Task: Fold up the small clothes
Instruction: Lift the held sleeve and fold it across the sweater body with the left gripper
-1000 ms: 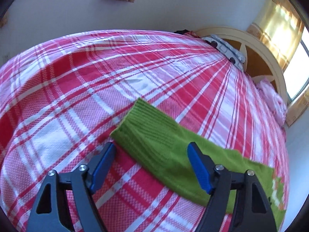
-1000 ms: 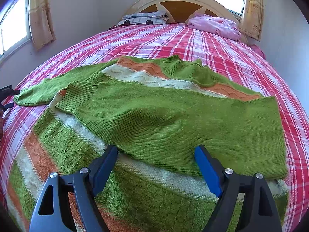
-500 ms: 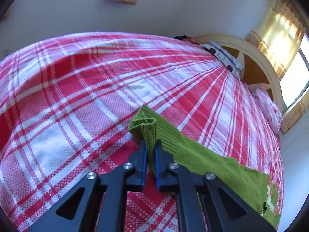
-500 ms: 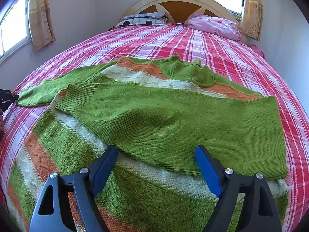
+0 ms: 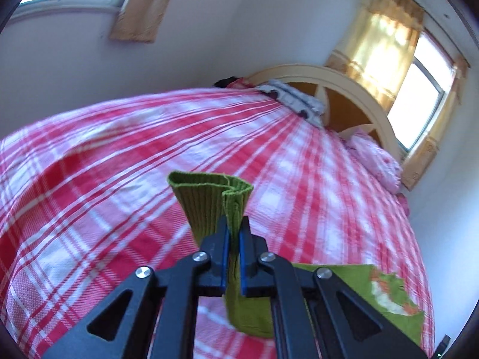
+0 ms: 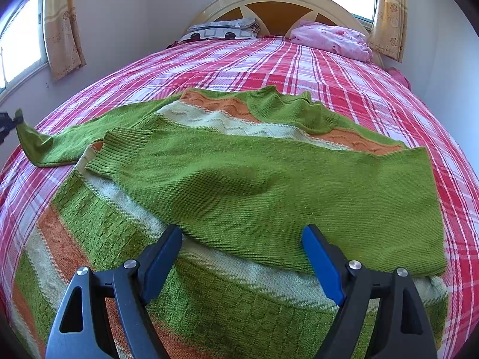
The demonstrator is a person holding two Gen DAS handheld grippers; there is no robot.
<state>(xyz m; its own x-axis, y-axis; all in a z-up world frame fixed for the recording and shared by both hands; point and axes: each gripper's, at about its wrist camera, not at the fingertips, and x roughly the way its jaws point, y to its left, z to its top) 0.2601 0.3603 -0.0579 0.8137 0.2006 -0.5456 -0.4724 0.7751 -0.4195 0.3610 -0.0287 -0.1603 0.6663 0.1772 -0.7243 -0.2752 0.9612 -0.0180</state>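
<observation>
A green knitted sweater (image 6: 269, 185) with orange and cream stripes lies on the red plaid bed (image 6: 299, 65). One sleeve is folded across its body. My left gripper (image 5: 233, 230) is shut on the ribbed cuff (image 5: 209, 191) of the other sleeve and holds it lifted above the bed; that sleeve (image 6: 69, 146) rises at the far left of the right wrist view, where the left gripper (image 6: 6, 122) just shows. My right gripper (image 6: 242, 245) is open and empty, hovering over the sweater's near hem.
A cream and wood headboard (image 6: 278, 3) stands at the far end with a patterned pillow (image 6: 221, 30) and a pink bundle (image 6: 332, 40). Curtained windows (image 5: 419, 68) and walls enclose the bed on both sides.
My left gripper closed on the sleeve cuff and lifted it off the bed, tilting upward. My right gripper stayed still and open.
</observation>
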